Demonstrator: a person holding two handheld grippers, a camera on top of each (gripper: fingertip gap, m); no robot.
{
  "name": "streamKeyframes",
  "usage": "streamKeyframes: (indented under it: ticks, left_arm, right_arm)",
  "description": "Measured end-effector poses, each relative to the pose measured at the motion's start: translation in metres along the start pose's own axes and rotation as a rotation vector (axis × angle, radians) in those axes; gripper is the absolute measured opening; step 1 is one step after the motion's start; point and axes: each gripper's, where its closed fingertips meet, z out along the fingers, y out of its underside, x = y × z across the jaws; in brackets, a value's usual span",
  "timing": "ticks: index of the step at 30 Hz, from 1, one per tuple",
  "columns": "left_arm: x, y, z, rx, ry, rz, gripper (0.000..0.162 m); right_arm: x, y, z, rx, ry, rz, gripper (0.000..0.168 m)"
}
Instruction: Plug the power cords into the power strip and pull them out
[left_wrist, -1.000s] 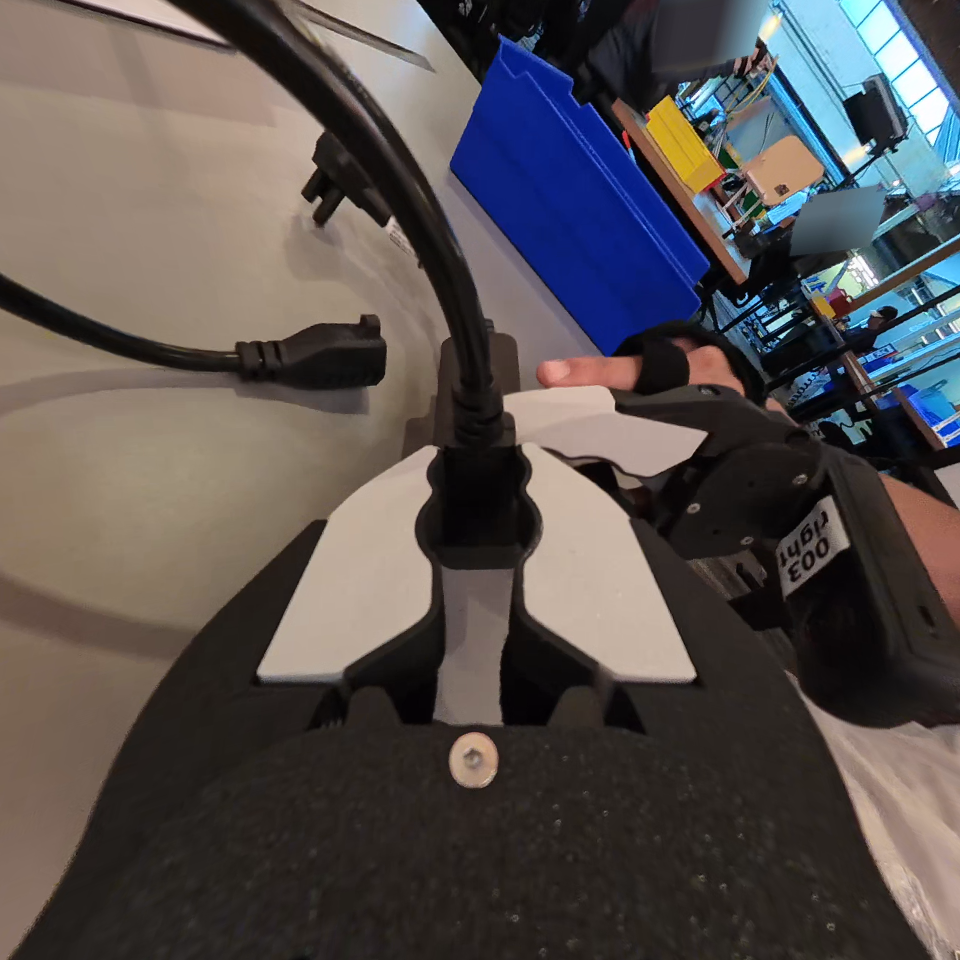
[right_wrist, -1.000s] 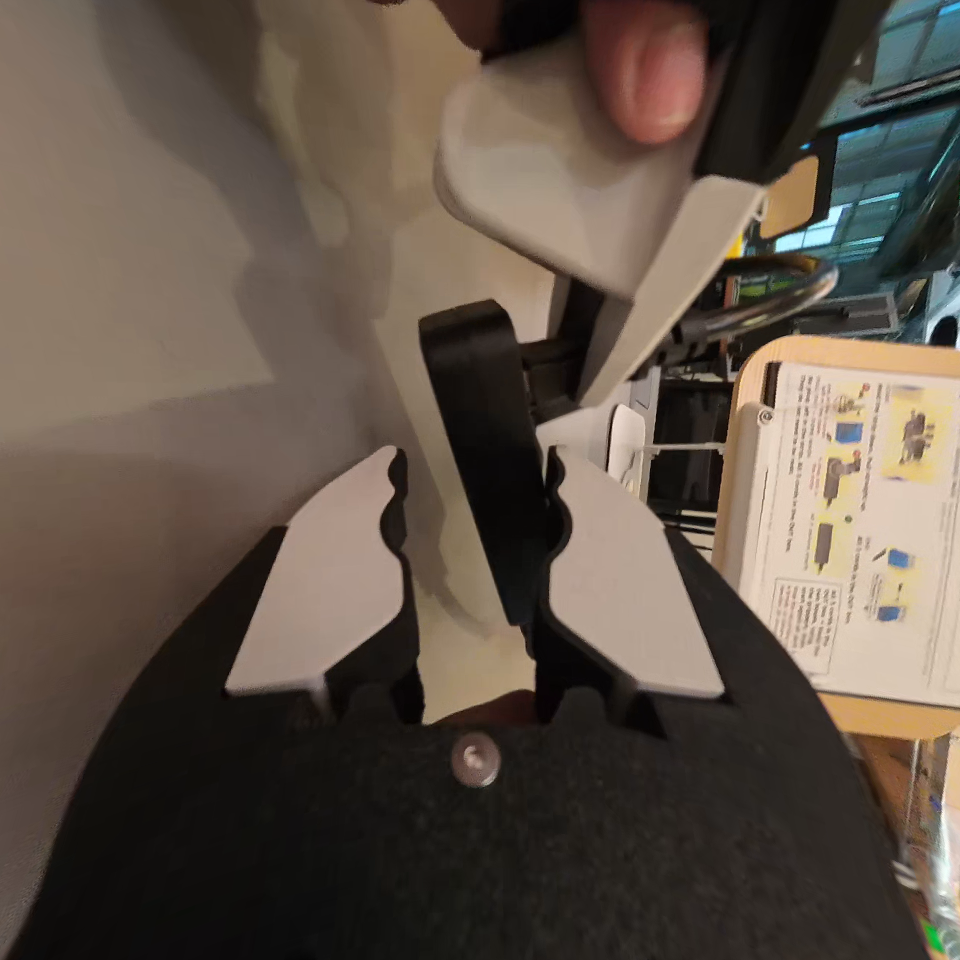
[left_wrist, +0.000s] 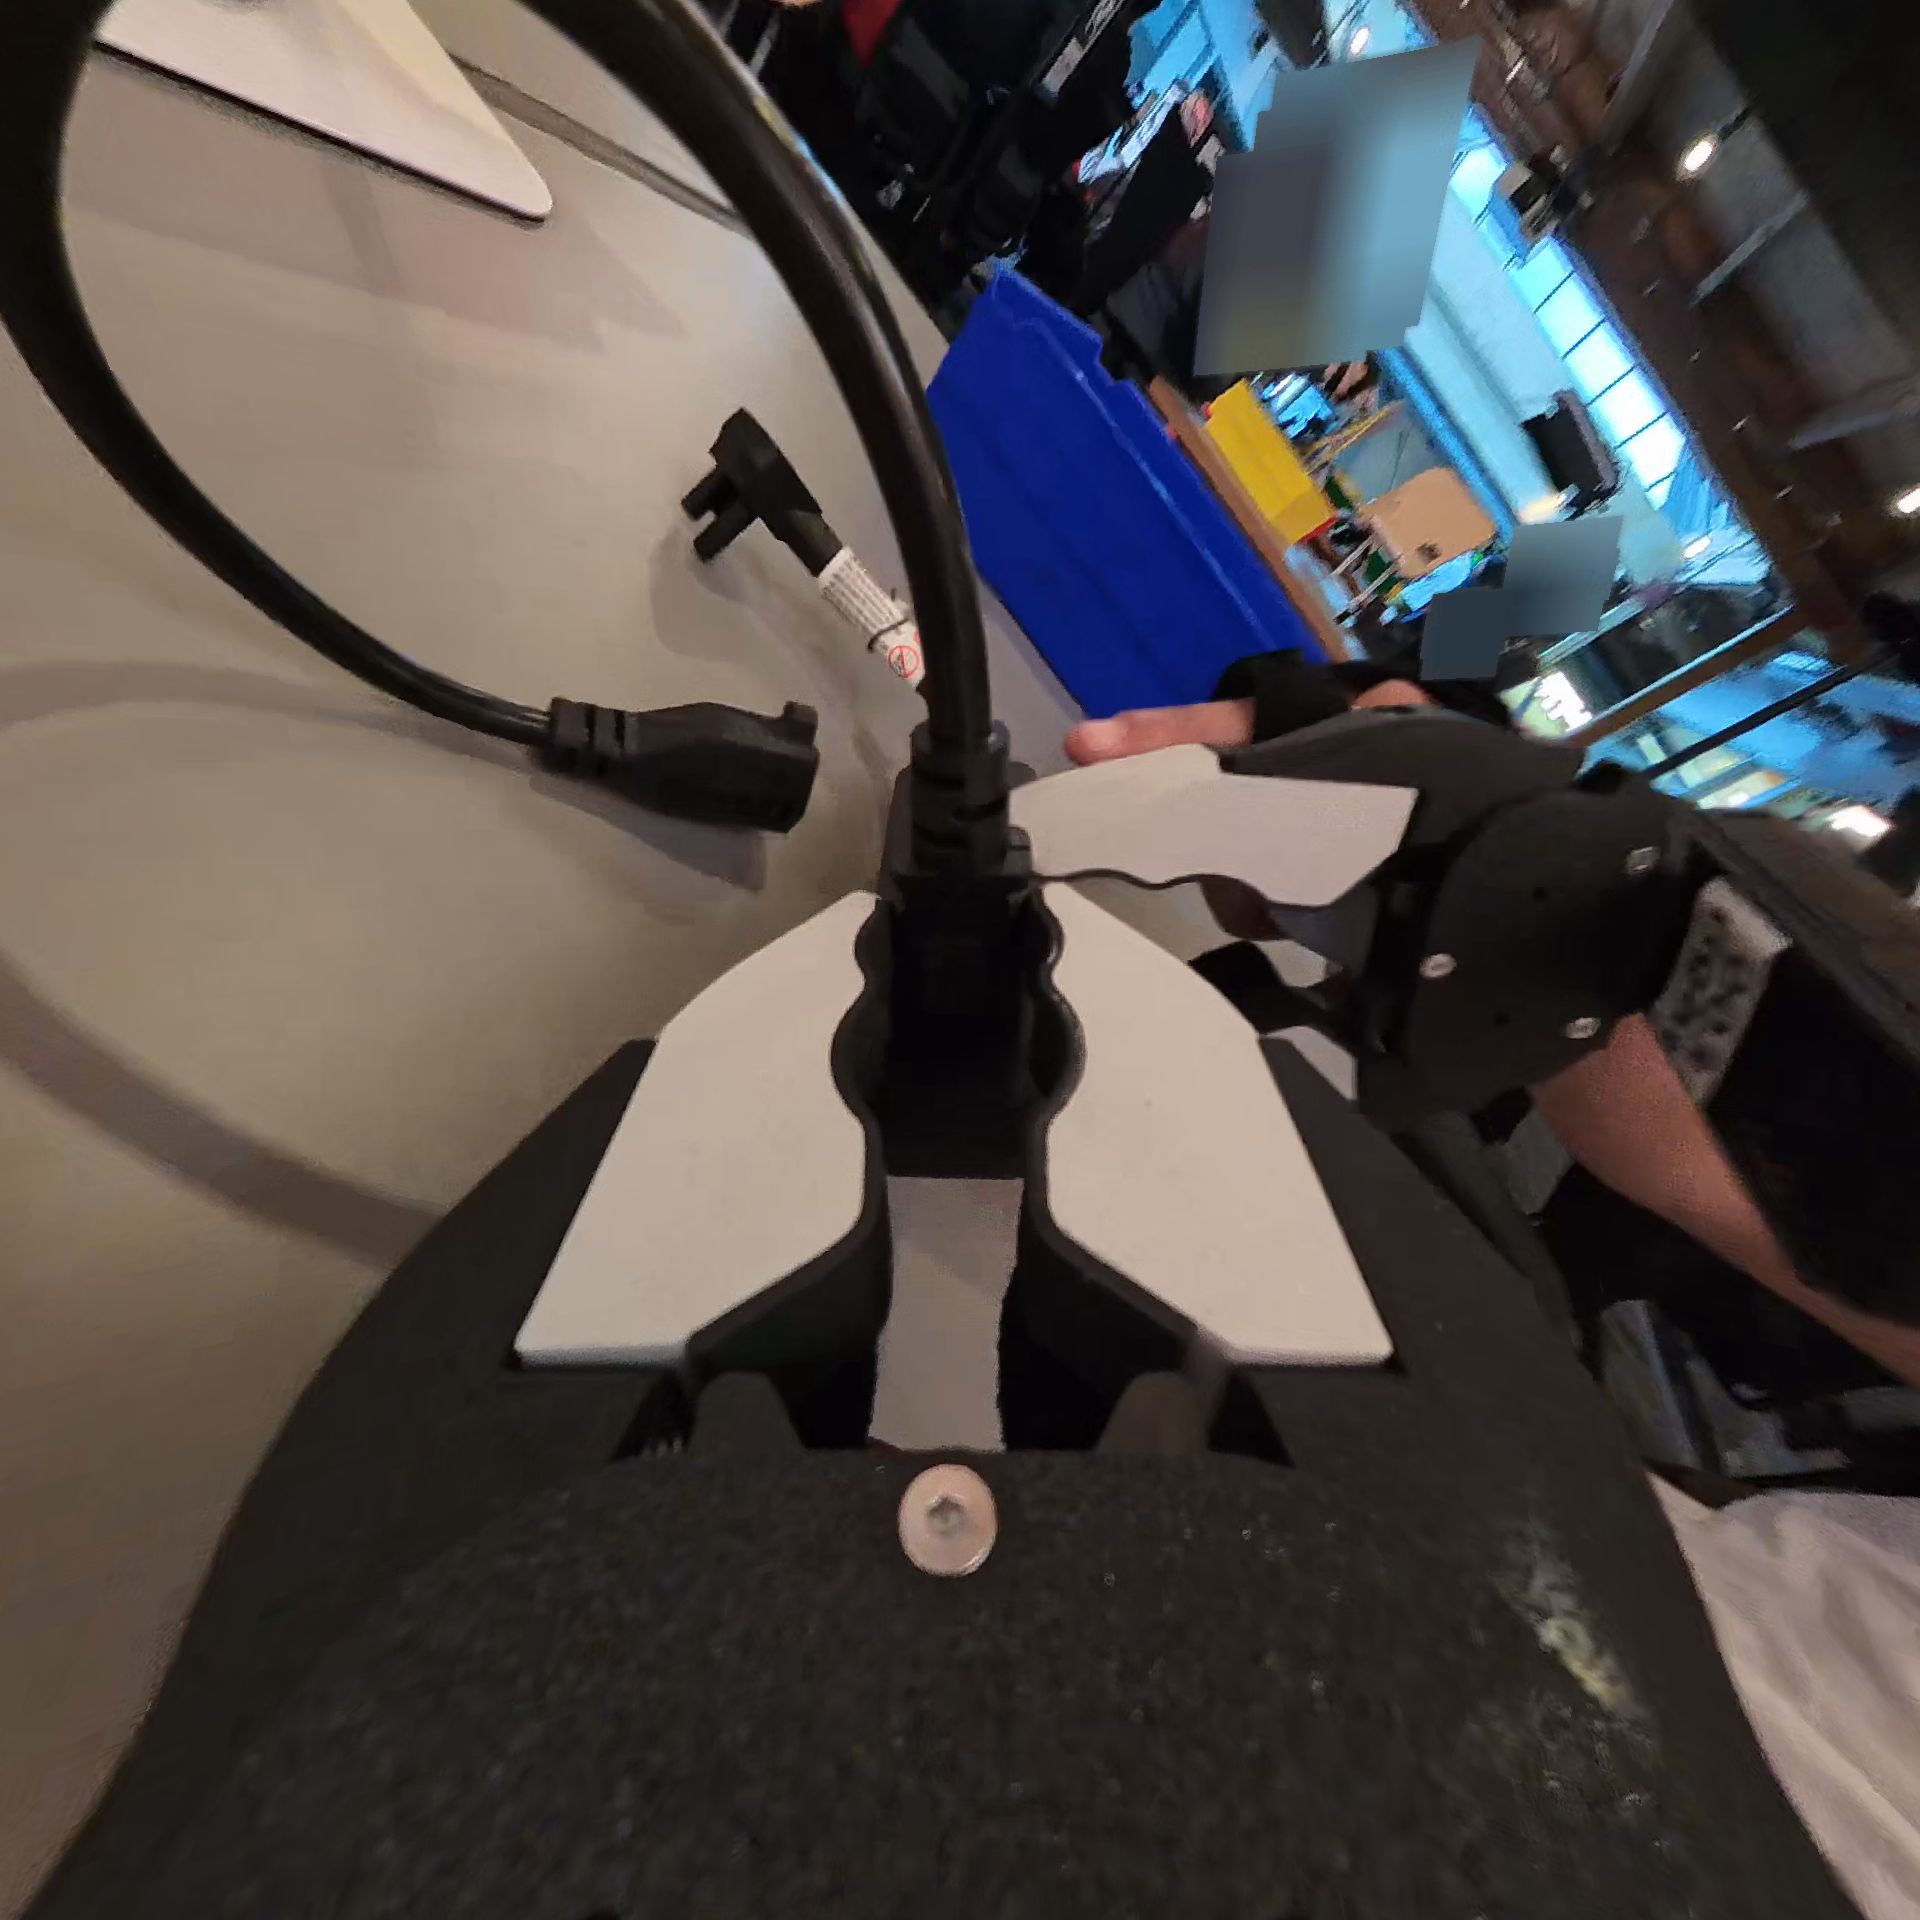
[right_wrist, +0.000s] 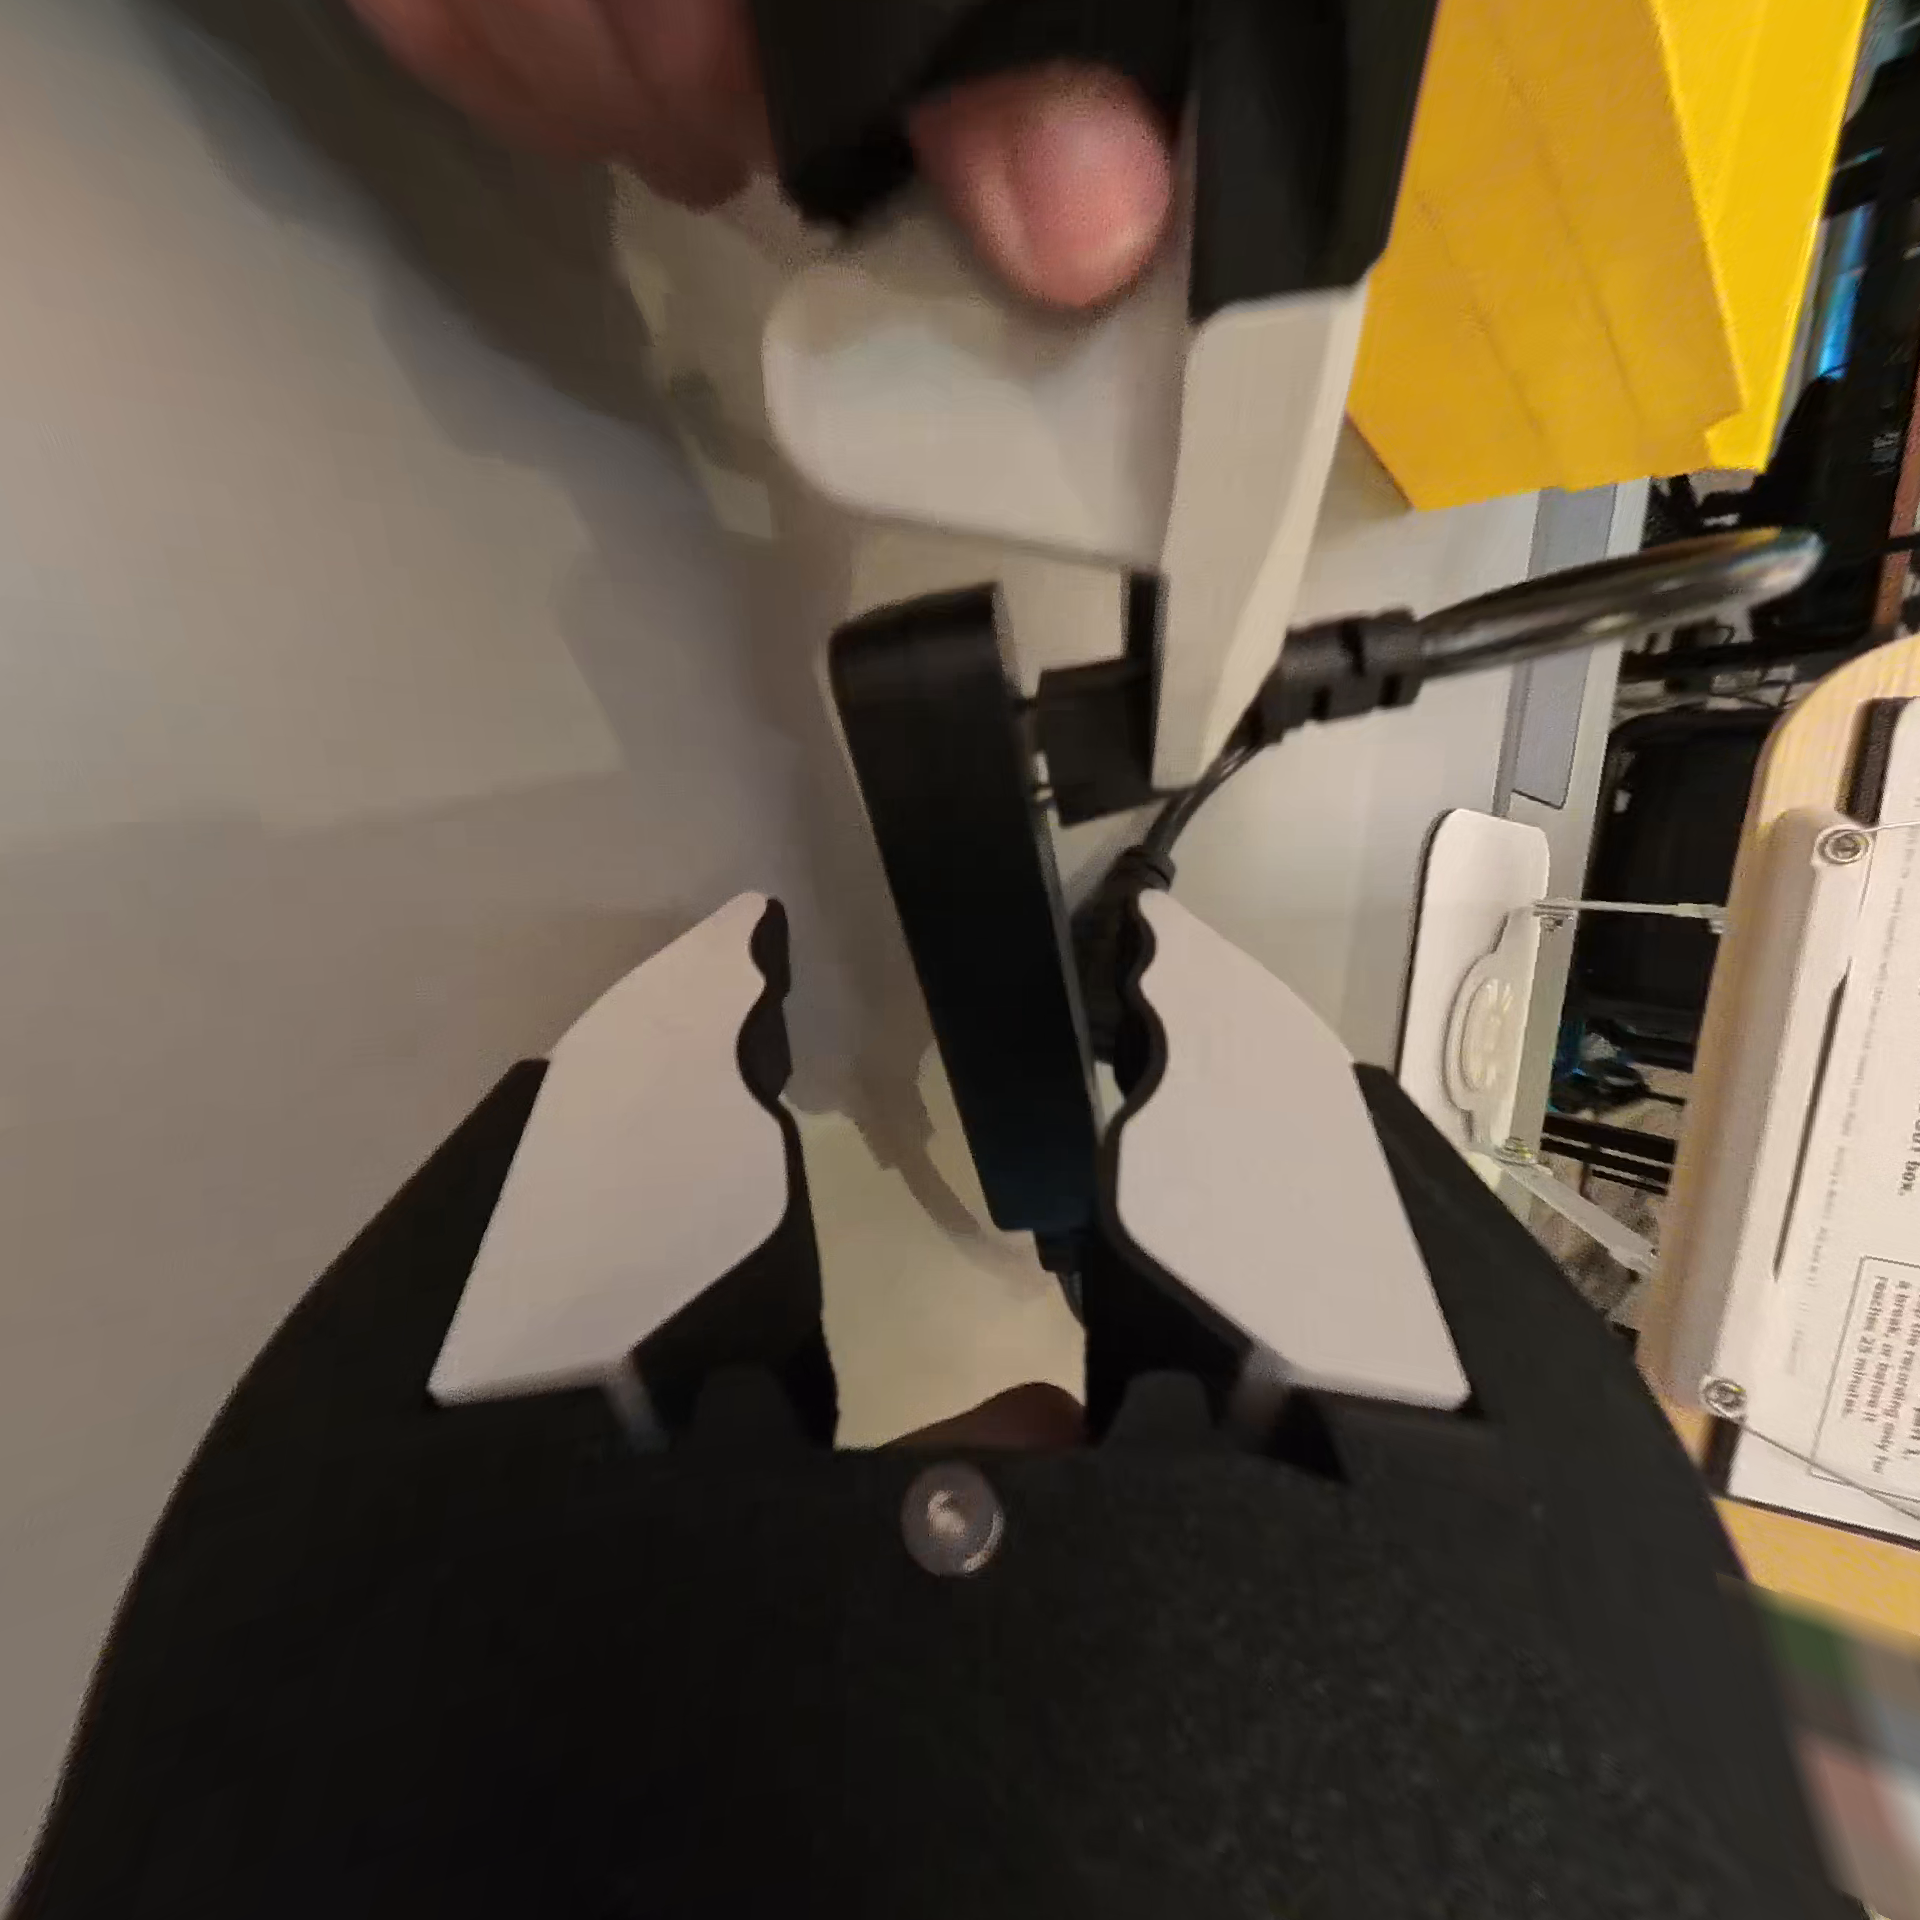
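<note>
Our left gripper (left_wrist: 956, 997) pinches the black plug (left_wrist: 951, 935) mid-frame. Our right gripper (right_wrist: 961, 1049), spread, probably just touches the black power strip (right_wrist: 956, 894). We should squeeze first, then pull straight.

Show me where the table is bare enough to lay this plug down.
Bare: grey table left of left gripper, below the loose cord socket. Crowded: around the plug, where right gripper and blue bin close in.
</note>
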Motion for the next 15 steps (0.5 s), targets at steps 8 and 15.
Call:
streamKeyframes:
  ticks: [8, 15]
  left_arm:
    - [-0.004, -0.008, -0.004, 0.051, 0.000, -0.031, 0.023]
    - [-0.012, -0.005, 0.001, 0.011, -0.066, -0.007, 0.020]
  right_arm:
    - [-0.009, 0.011, 0.020, -0.064, 0.072, -0.179, 0.058]
    - [-0.023, 0.009, 0.021, -0.057, -0.051, -0.045, 0.046]
